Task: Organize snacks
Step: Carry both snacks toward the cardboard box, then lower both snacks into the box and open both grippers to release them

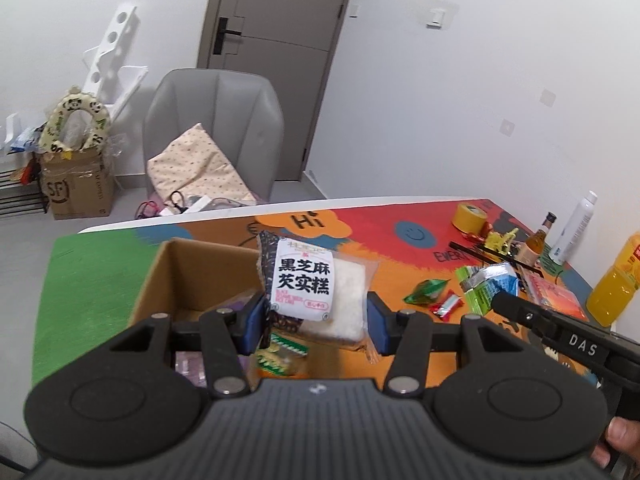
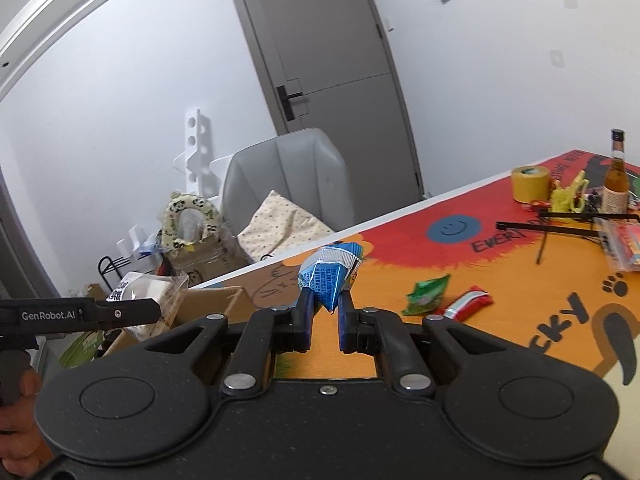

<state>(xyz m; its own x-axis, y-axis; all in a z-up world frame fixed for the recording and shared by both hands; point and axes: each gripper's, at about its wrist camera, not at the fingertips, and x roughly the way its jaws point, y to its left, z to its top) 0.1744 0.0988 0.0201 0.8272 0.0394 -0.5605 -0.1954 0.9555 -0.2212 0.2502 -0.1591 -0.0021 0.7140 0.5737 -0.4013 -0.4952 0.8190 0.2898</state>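
My left gripper (image 1: 316,320) is shut on a clear cake packet (image 1: 316,284) with a white label and black characters, held above the right side of an open cardboard box (image 1: 176,272). The same packet (image 2: 140,296) shows at the left in the right wrist view. My right gripper (image 2: 324,300) is shut on a crumpled blue-and-silver snack packet (image 2: 330,276), lifted over the table; that packet (image 1: 492,276) also appears in the left wrist view. Several packets (image 1: 280,356) lie inside the box. A green packet (image 2: 426,294) and a red packet (image 2: 466,304) lie on the colourful table (image 2: 520,280).
A yellow tape roll (image 2: 530,184), a brown bottle (image 2: 616,176), black sticks (image 2: 552,226) and a yellow toy (image 2: 566,196) sit at the table's far right. An orange juice bottle (image 1: 618,280) and a white spray can (image 1: 576,228) stand there too. A grey chair (image 1: 216,128) stands behind.
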